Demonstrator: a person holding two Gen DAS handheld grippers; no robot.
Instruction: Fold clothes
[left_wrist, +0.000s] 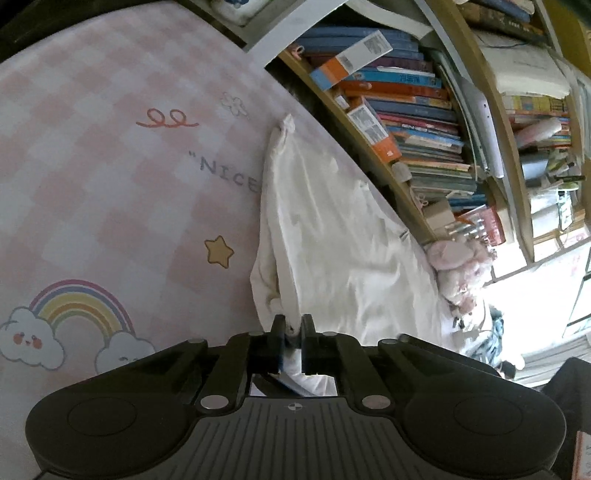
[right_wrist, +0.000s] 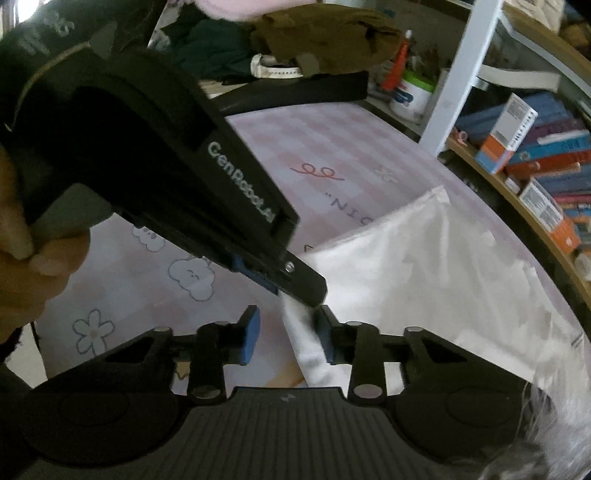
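Observation:
A white garment (left_wrist: 332, 240) lies along the right side of a pink checked sheet (left_wrist: 110, 184) printed with a rainbow and a star. My left gripper (left_wrist: 293, 326) is shut on a near edge of the cloth, a fold of it pinched between the black fingers. In the right wrist view the same left gripper (right_wrist: 310, 291) reaches in from the upper left, held by a hand (right_wrist: 22, 266), its tip clamping the white garment (right_wrist: 424, 277). Just below it my right gripper (right_wrist: 288, 332) stands open. A hanging strip of cloth rests against its right finger, and the blue left pad (right_wrist: 251, 332) is clear of it.
A bookshelf (left_wrist: 406, 129) packed with books runs along the far side of the sheet. A pink plush toy (left_wrist: 458, 266) lies at the shelf's foot. Beyond the sheet's end are a brown garment pile (right_wrist: 325, 40) and a white tub (right_wrist: 410, 96).

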